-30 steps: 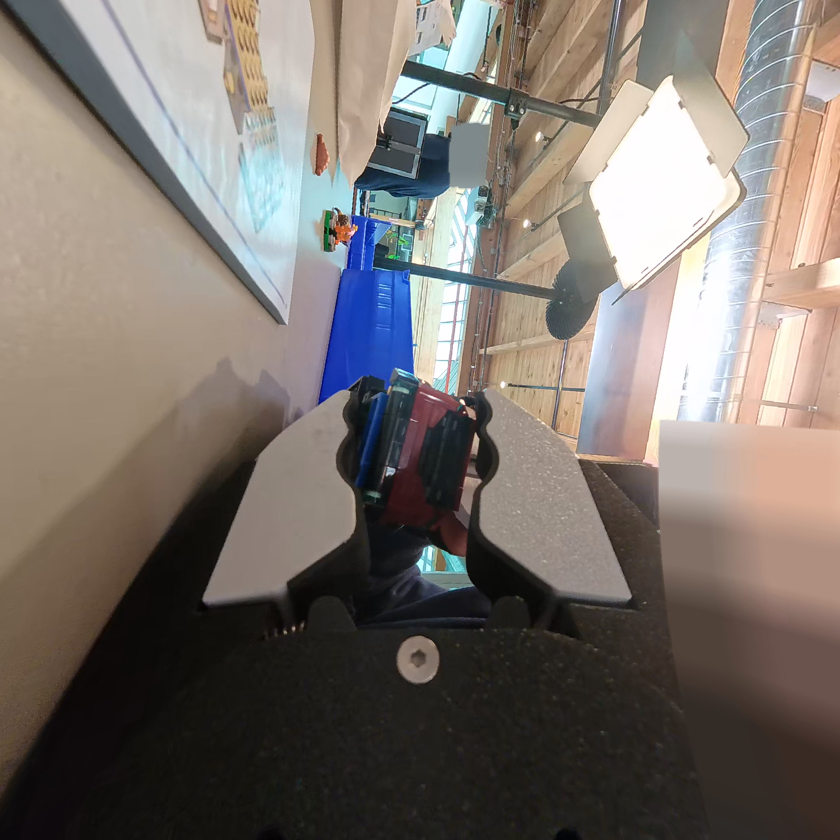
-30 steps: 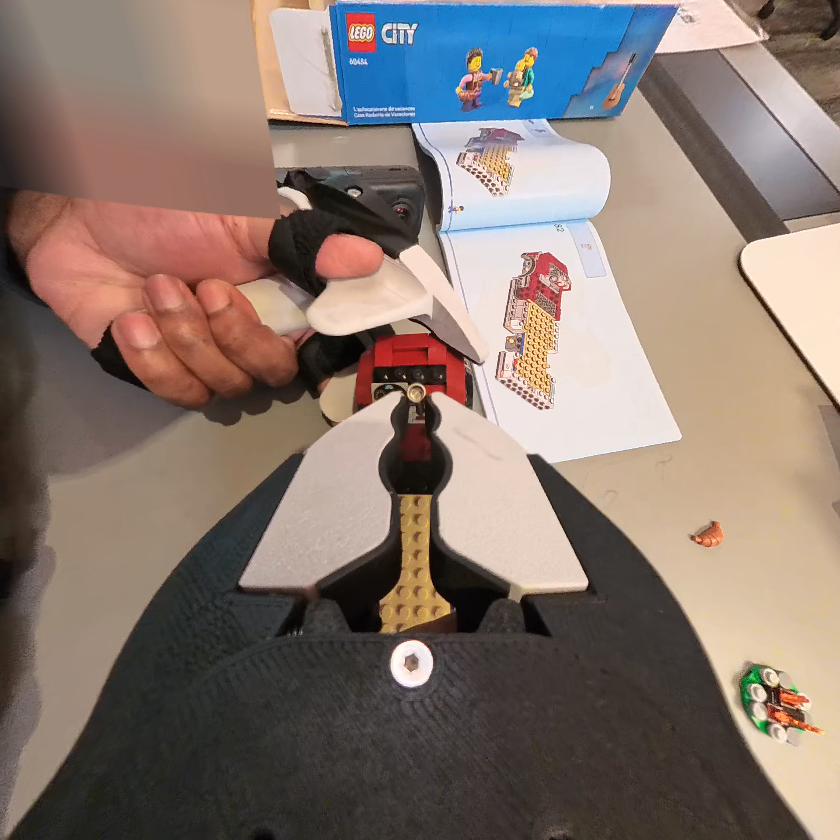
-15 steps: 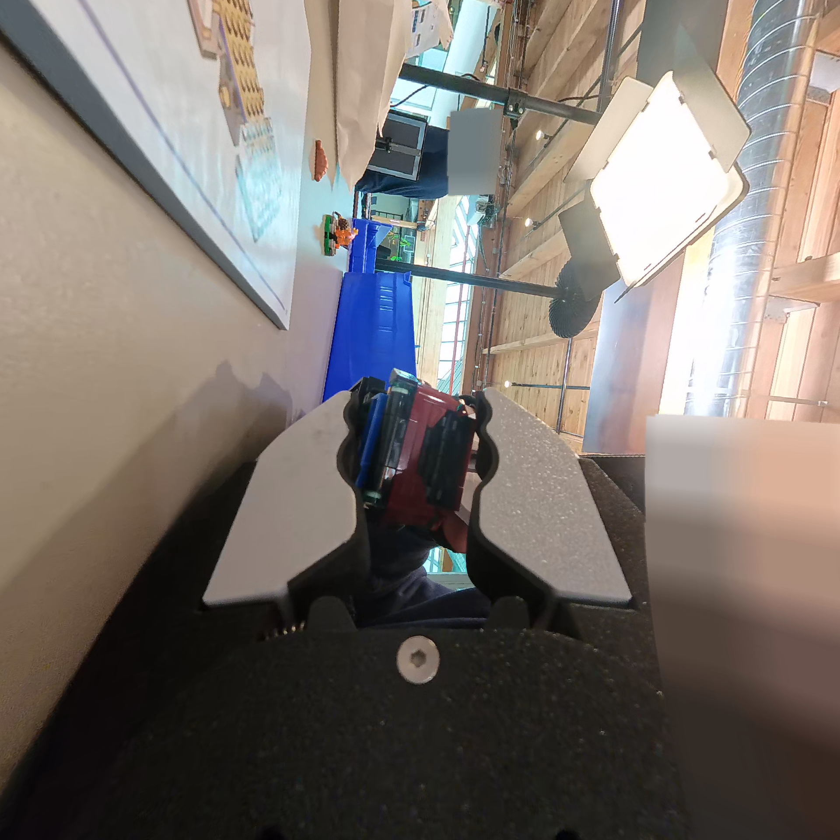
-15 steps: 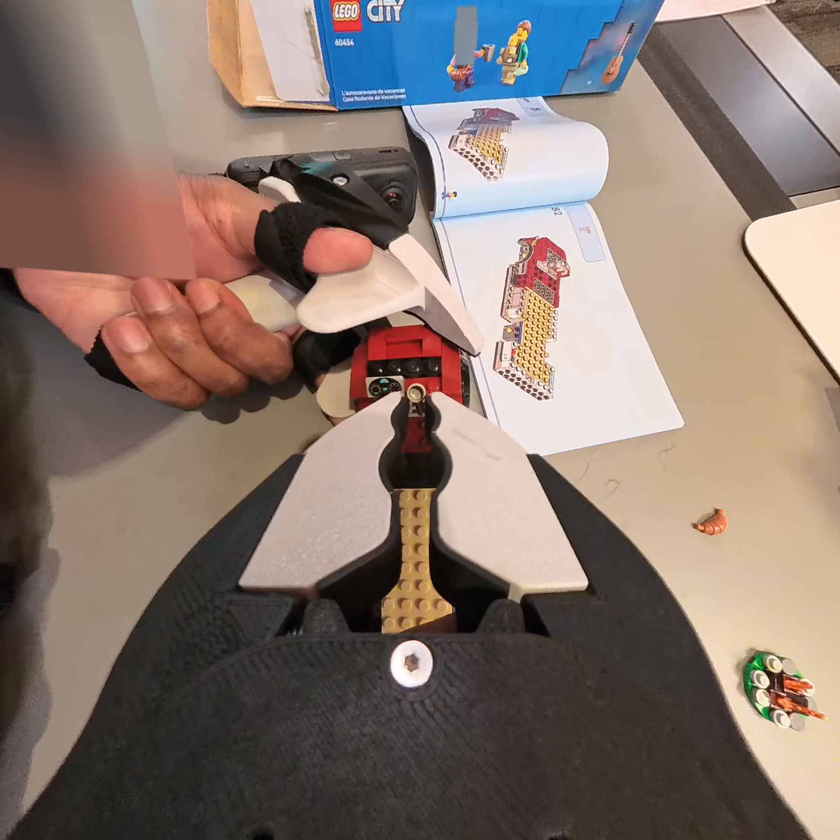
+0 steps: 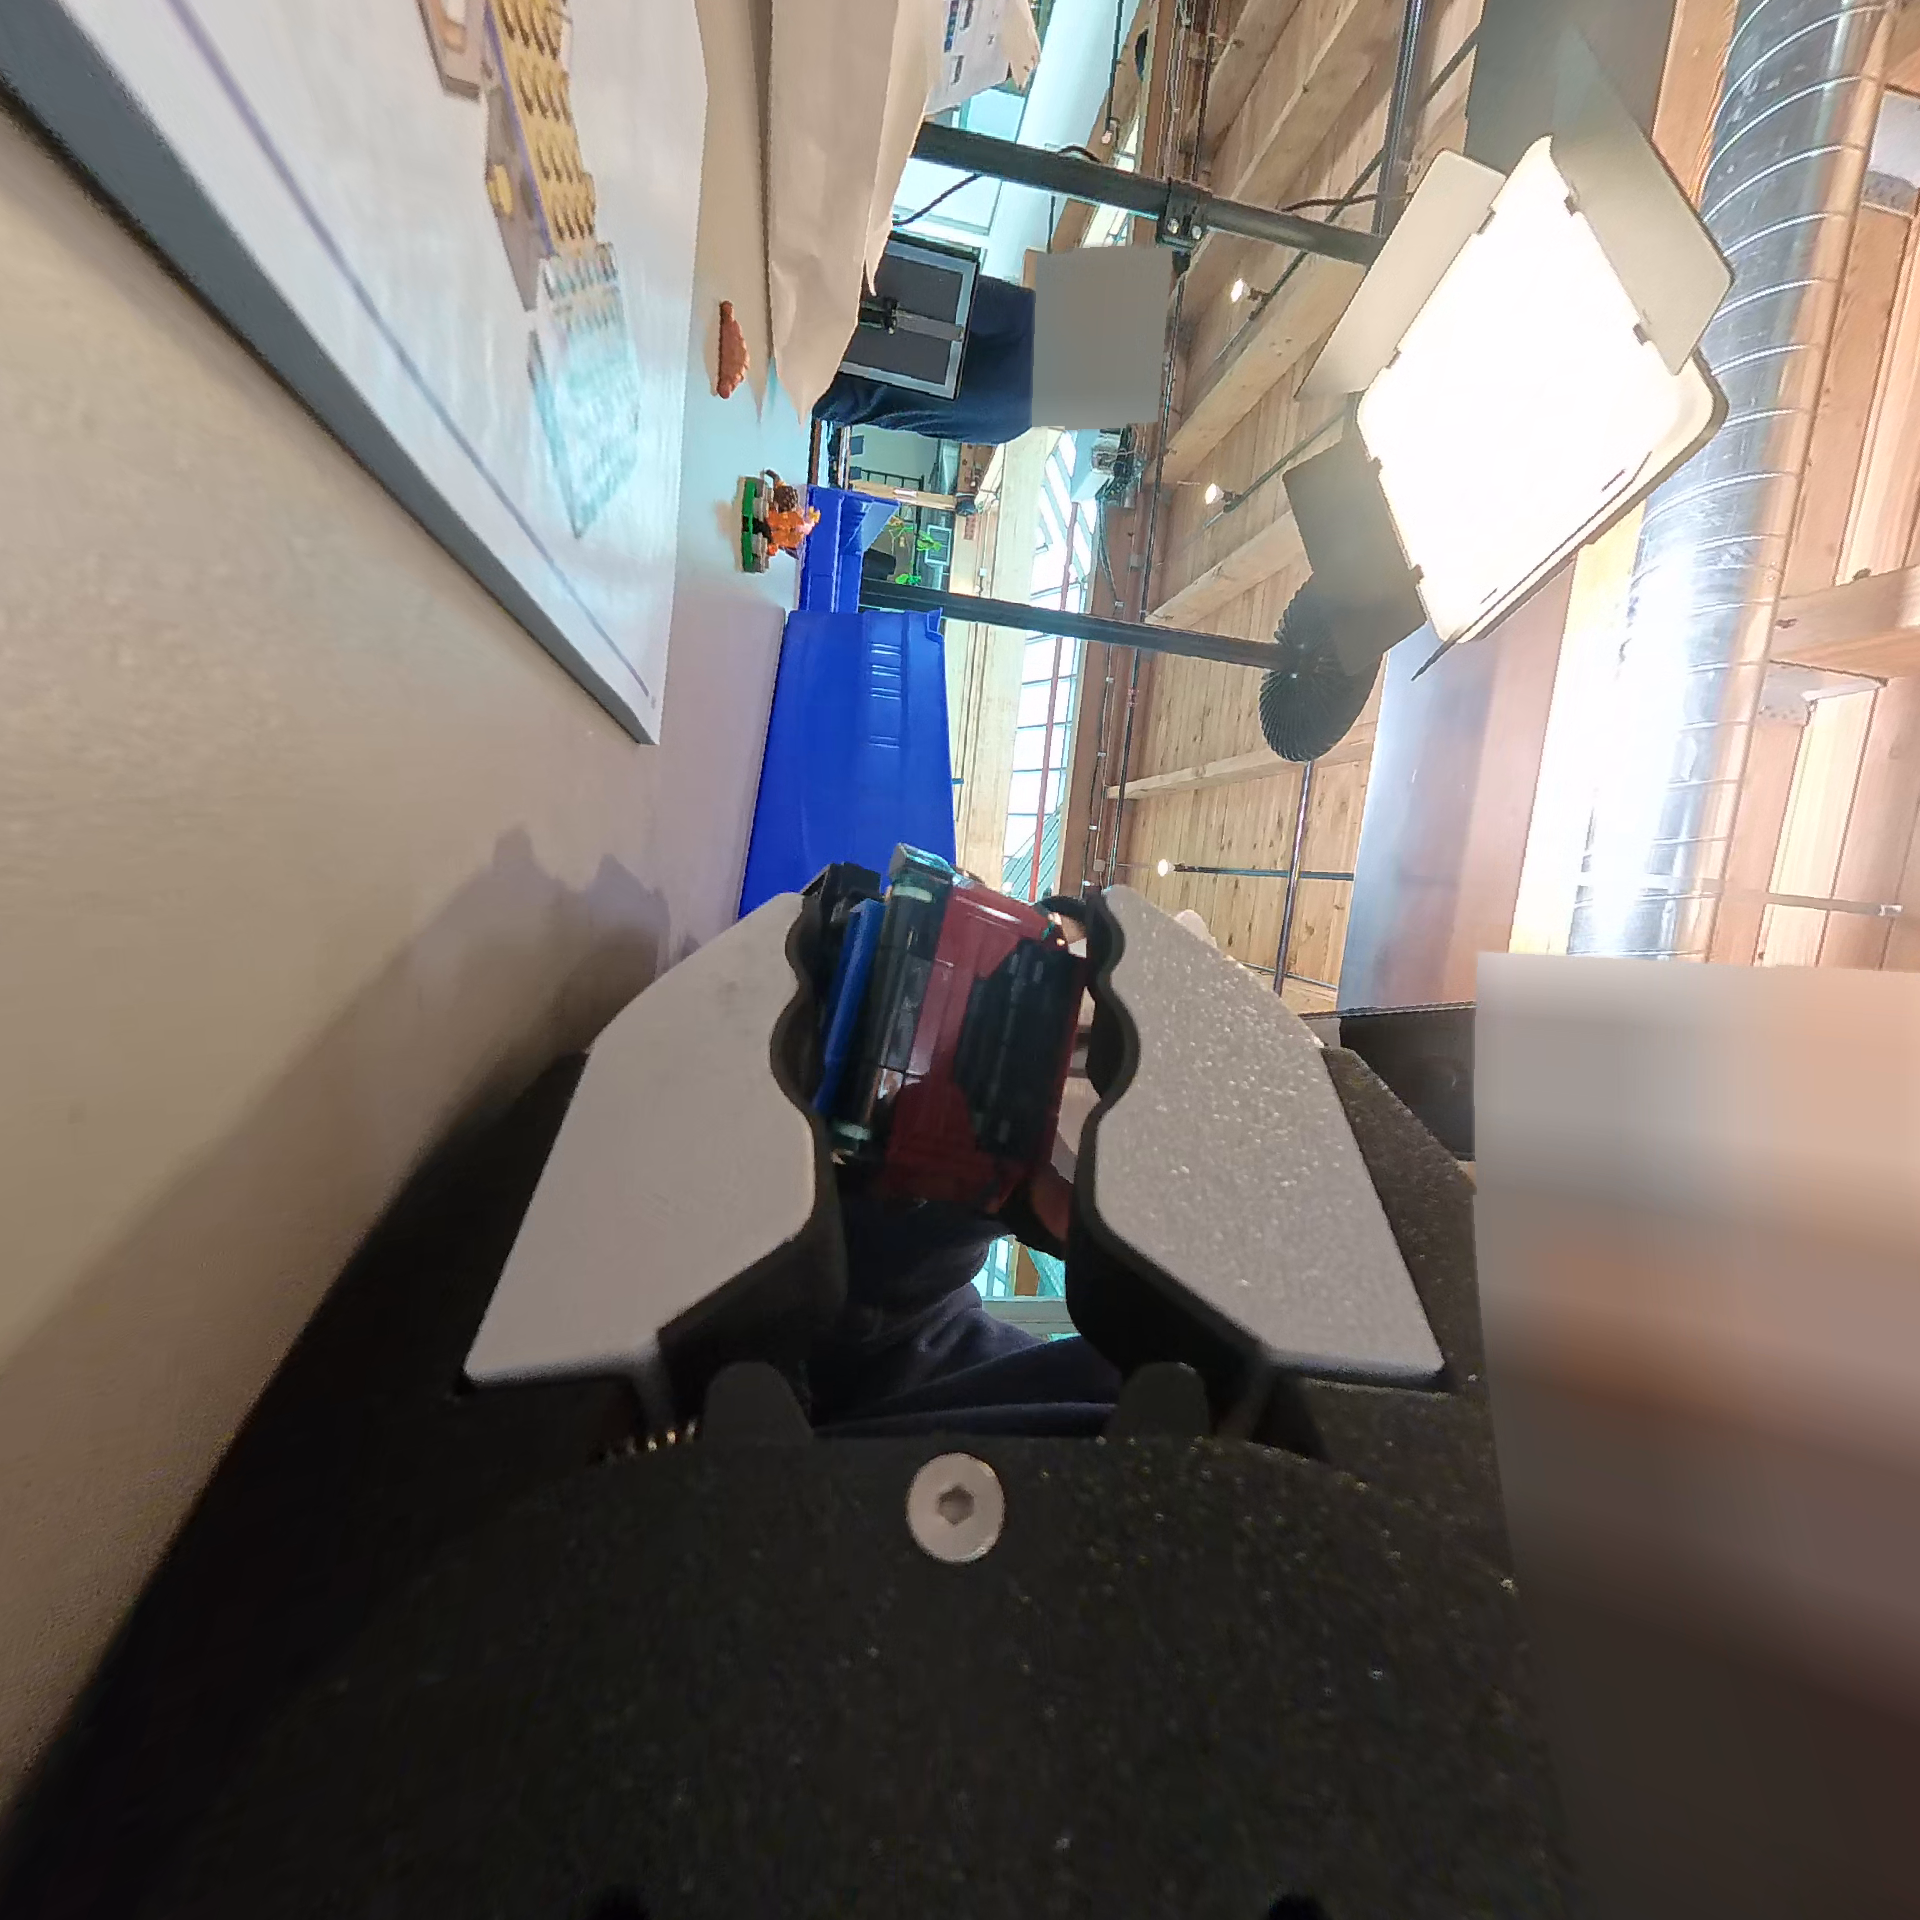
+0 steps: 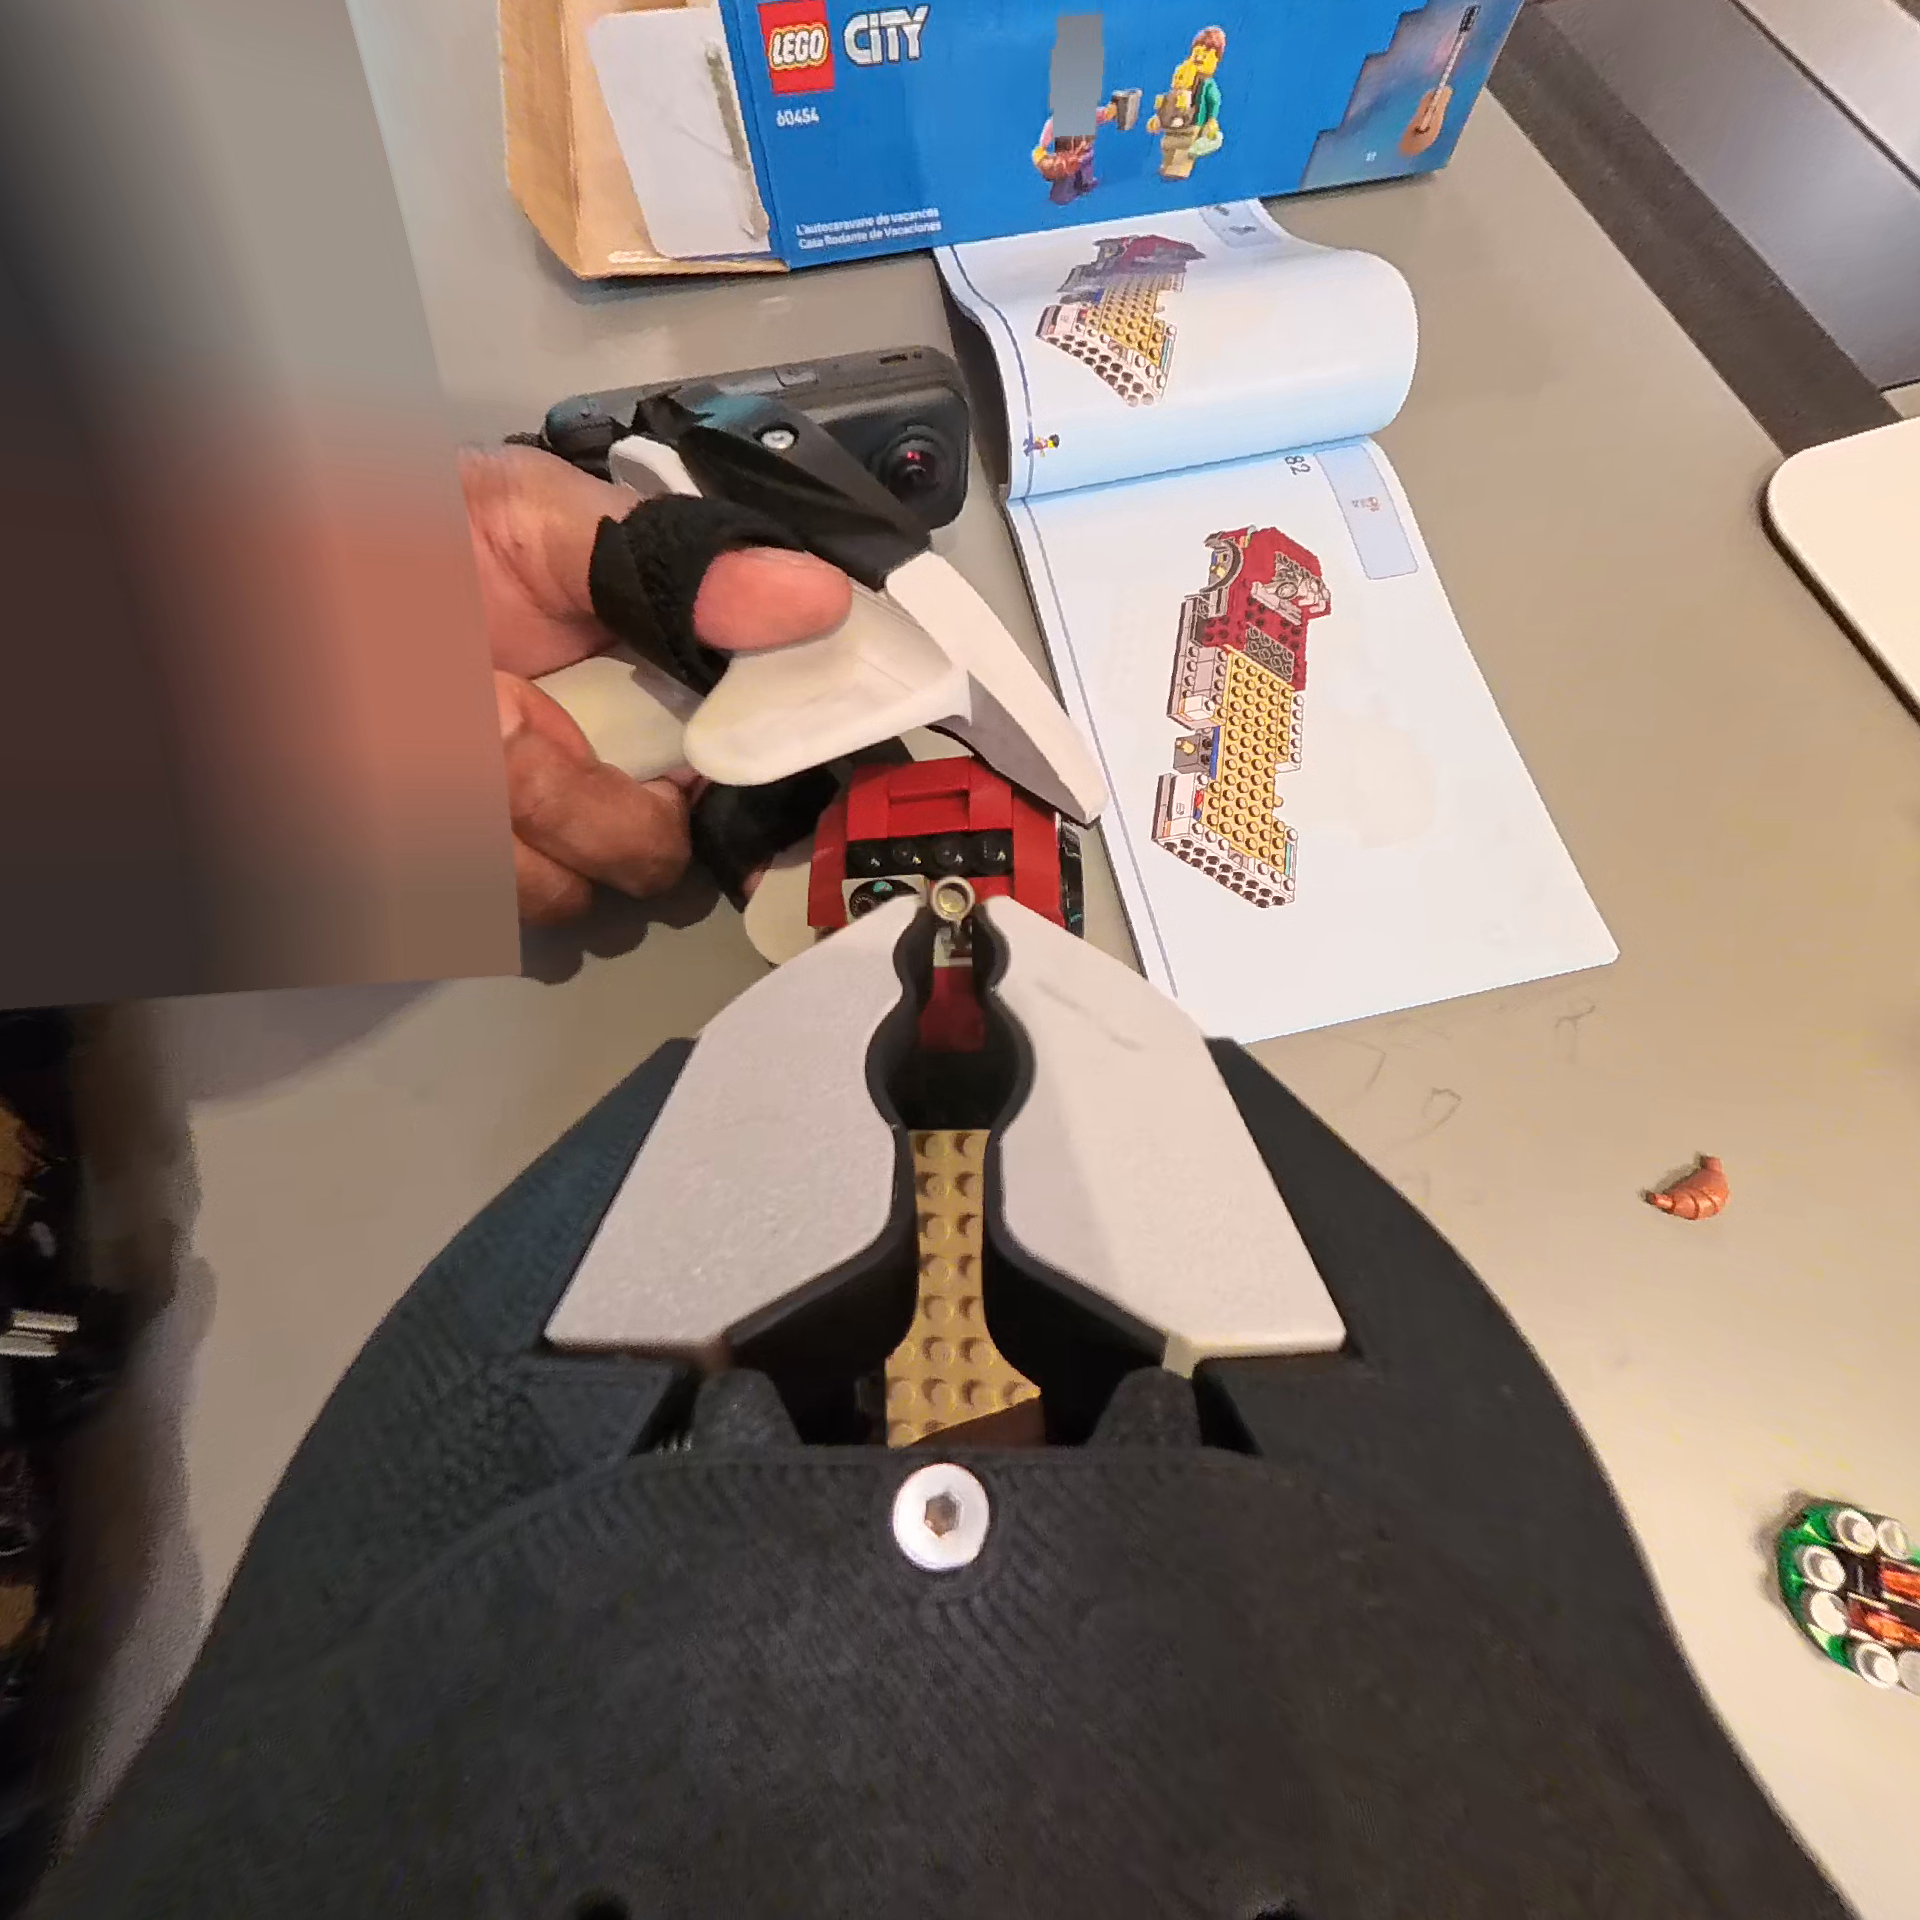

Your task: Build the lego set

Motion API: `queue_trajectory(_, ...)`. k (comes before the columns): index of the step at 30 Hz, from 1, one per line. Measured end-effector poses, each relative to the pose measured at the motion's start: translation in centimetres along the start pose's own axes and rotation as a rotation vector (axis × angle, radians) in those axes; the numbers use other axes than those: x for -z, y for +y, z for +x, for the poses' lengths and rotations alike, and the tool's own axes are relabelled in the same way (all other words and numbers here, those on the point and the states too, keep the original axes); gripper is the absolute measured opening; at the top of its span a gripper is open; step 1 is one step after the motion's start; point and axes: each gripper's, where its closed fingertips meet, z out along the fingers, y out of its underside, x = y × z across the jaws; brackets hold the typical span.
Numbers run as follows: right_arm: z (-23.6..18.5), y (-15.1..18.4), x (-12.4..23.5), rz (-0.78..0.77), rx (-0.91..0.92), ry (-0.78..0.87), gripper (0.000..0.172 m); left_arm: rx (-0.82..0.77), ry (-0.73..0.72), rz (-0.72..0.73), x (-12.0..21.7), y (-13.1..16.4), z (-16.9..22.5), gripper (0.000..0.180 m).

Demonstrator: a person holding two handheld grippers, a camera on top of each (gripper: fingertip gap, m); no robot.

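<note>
My left gripper (image 5: 956, 920) lies on its side and is shut on a red, black and blue brick-built vehicle cab (image 5: 966, 1039). In the right wrist view a hand holds this gripper (image 6: 925, 862), and its white fingers (image 6: 987, 675) clamp the red cab (image 6: 935, 805) just above the table (image 6: 1662, 935). My right gripper (image 6: 952, 914) is shut on a small grey round-topped piece (image 6: 952, 898). It holds the piece at the cab's dashboard, just behind a row of black dials. A tan studded plate (image 6: 951, 1299) shows below, between my right fingers.
An open instruction booklet (image 6: 1351, 790) lies right of the cab, with a blue box (image 6: 1091, 114) and a brown paper bag (image 6: 551, 156) behind it. A small brown croissant piece (image 6: 1688, 1190) and a green round piece (image 6: 1860, 1600) lie at the right. A white board corner (image 6: 1860, 561) lies at the right edge. Only a small space, under 4 cm, lies between the two pairs of fingers.
Both grasps hold. The right gripper stays at the cab's dashboard with the small piece. The two grippers have drifted slightly together over the table.
</note>
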Motion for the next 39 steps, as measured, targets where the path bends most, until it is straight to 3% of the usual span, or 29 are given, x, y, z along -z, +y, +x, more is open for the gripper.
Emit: queue_trajectory(39, -0.18, -0.02, 0.03, -0.066, 0.114, 0.087, 0.003, 0.005, 0.006, 0.017, 0.15, -0.07, 0.43, 0.048)
